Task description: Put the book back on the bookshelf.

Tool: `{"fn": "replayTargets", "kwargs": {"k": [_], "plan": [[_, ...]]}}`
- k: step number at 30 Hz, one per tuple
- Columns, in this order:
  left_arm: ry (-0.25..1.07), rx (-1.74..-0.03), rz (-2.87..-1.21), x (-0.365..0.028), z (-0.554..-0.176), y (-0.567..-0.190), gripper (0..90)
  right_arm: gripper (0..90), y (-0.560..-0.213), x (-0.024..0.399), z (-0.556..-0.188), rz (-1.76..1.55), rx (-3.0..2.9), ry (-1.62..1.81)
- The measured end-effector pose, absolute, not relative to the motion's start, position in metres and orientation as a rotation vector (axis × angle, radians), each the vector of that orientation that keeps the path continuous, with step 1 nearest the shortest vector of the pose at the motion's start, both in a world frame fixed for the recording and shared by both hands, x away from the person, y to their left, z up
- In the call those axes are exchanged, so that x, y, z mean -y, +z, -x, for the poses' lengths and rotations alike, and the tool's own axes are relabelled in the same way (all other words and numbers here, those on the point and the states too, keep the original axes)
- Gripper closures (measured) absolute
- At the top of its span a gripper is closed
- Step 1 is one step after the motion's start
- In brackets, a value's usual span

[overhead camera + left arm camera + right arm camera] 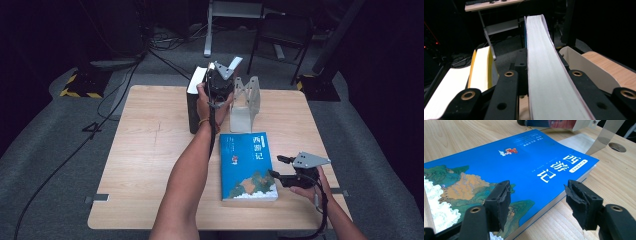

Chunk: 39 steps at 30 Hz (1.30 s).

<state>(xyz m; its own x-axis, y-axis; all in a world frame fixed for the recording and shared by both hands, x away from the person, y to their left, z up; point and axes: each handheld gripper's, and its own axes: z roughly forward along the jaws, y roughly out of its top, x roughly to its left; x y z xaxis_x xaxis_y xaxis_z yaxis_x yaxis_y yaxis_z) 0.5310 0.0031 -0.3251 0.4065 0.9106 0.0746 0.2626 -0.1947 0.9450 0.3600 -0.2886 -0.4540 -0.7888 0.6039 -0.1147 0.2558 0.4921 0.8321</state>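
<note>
White-paged book [544, 75] sits clamped between the left tool's [544, 82] jaws — seemingly upright.

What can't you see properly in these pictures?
- The cover of the thick white-paged book clamped in the left gripper: the left gripper view shows just its page edges, and in the high view the hand hides it.
- The small print on the flat blue paperback book: too tiny in the high view.
- The grey metal bookend: cut off by the top edge in the right gripper view.
- The room behind the wooden table: too dark.
</note>
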Motion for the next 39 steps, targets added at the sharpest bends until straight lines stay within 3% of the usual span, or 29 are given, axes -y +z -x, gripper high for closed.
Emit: {"fn": "replayTargets", "kwargs": {"k": [12,19,39], "plan": [[0.796,-1.094,-1.666,-0.005,-0.543,-0.34,72.2,37.6,-0.453,0.29,-0.36,-0.714,-2.346,1.218],[0.85,-1.093,-1.727,-0.005,-0.54,-0.34,70.5,38.1,-0.453,0.288,-0.359,-0.702,-2.355,1.212],[0.859,-1.055,-1.765,-0.041,-0.52,-0.322,45.0,37.7,-0.454,0.288,-0.359,-0.707,-2.358,1.195]]}}
